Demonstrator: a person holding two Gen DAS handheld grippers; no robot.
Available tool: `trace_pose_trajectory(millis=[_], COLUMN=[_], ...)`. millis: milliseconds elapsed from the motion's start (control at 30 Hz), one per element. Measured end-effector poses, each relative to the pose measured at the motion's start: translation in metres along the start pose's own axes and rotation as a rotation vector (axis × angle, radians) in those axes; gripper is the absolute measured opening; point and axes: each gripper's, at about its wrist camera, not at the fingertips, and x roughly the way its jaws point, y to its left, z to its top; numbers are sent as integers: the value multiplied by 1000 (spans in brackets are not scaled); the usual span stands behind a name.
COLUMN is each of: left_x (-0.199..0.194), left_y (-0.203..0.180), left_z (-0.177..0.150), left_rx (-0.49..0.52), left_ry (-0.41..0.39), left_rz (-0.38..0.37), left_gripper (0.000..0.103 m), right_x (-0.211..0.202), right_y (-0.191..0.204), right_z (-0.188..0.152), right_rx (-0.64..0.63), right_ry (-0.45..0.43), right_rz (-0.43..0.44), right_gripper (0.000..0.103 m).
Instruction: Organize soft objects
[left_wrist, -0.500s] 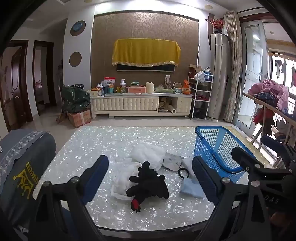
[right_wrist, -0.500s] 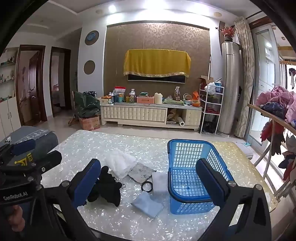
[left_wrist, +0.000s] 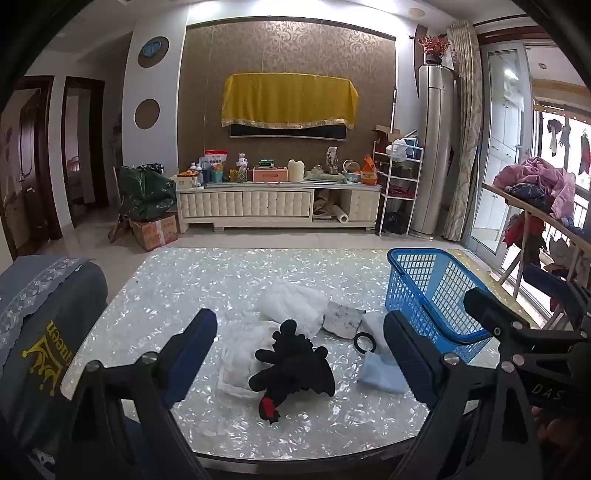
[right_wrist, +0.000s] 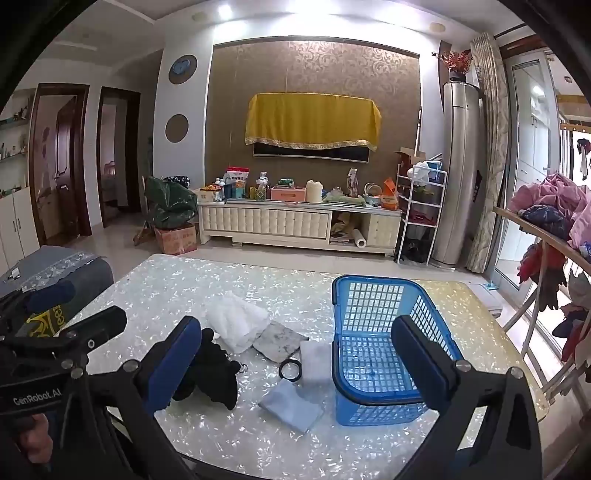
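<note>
left gripper: jaws wide apart, nothing in them, hovering over the near table edge
right gripper: same deal, spread wide and empty
plush: black floppy toy with a red tip, lying flat half on a white cloth, red end toward the camera, long axis running near to far
basket: blue, upright, right of the pile

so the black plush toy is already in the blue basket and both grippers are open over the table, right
Not quite. The black plush toy is not in the blue basket; it lies on the table, partly on a white cloth. The right wrist view shows the basket empty. The rest holds: the left gripper and right gripper are both open over the table.
</note>
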Motion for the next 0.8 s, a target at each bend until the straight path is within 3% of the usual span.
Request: trace_pose_trajectory(millis=[267, 400, 500, 800], left_x=[-3, -8, 6, 13], left_y=[-3, -1, 0, 6], left_z=[-2, -9, -9, -10], left_rx=[11, 11, 28, -3], left_ry=[-15, -55, 10, 6], left_rz=[30, 39, 43, 41], left_gripper=[91, 91, 91, 91], right_x=[-7, -17, -8, 5], right_y=[3, 3, 7, 3], right_z=[-5, -3, -1, -6], right_rx=[25, 20, 2, -18], right_ry=[9, -53, -15, 18], right_rz=[-6, -63, -47, -55], right_gripper=[103, 103, 103, 103])
